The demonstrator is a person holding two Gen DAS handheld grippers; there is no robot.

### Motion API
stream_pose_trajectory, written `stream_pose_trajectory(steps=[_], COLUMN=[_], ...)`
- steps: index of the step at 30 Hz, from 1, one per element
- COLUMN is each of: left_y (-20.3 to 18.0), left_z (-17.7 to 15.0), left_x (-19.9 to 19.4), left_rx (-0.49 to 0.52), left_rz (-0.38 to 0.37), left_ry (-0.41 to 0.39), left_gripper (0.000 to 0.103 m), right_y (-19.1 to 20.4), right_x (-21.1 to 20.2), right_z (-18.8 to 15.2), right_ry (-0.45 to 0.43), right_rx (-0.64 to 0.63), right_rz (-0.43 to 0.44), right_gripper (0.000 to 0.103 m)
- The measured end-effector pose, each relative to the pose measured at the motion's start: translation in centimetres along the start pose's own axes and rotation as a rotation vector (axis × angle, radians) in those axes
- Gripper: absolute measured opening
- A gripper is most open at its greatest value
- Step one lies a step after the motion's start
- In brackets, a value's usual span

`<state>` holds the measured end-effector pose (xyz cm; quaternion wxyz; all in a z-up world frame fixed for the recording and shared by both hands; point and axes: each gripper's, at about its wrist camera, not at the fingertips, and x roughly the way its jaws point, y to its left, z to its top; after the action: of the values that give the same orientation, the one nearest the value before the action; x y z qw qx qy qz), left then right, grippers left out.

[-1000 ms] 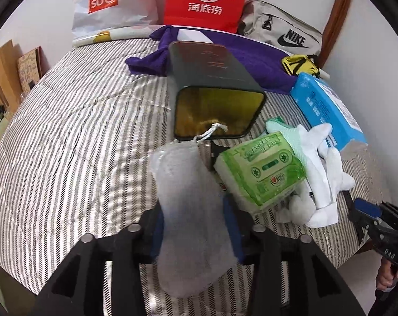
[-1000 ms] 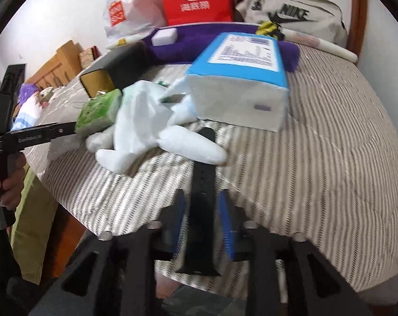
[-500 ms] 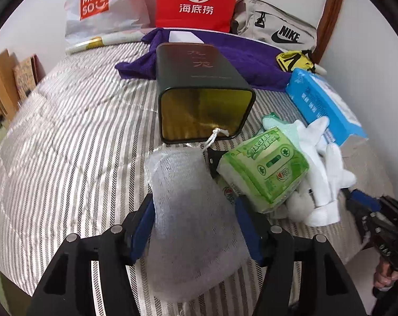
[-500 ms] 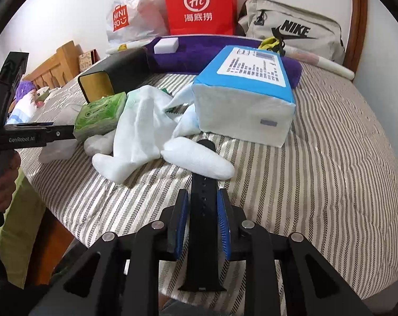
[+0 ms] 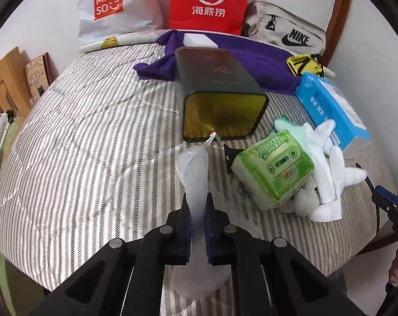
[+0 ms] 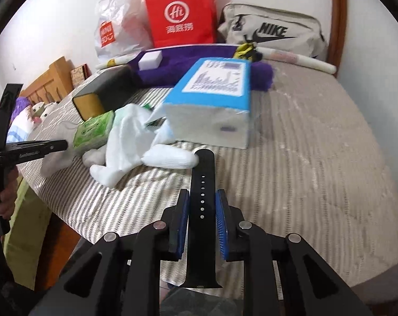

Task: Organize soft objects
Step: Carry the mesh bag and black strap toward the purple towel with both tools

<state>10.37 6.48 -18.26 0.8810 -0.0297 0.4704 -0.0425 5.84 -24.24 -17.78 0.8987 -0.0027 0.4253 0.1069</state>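
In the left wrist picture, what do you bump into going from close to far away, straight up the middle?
left gripper → white mesh pouch squeezed in its fingers → dark tin box lying open → purple towel → red paper bag

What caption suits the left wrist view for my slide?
Left hand-held gripper squeezes a translucent pouch before an open tin on the striped bed.

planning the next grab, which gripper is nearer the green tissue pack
Left. The left gripper sits just beside the green tissue pack, shut on a translucent pouch. The right gripper holds a black strap farther off, beyond the white plush.
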Motion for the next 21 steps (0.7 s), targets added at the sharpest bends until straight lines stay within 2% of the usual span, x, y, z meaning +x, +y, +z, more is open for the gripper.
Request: stream_pose_trajectory(steps=[8, 12, 21], left_y=[0.8, 0.8, 0.8], left_z=[1.0, 1.8, 4.0], left_x=[-2.3, -3.5, -5.7], left_rx=[-0.037, -0.052, -0.035], left_rz=[-0.010, -0.045, -0.060], left_ry=[-0.038, -0.054, -0.087], left_gripper=[0.008, 0.008, 0.008], right_y=[-1.1, -0.6, 0.2], right_x=[-3.0, -4.2, -5.0], right_z=[0.8, 1.7, 4.9], right_ry=[-0.046, -0.076, -0.119], right_rx=[0.014, 0.003, -0.011], right_rz=[0.000, 0.016, 0.050], right_gripper=[0.020, 0.020, 0.020])
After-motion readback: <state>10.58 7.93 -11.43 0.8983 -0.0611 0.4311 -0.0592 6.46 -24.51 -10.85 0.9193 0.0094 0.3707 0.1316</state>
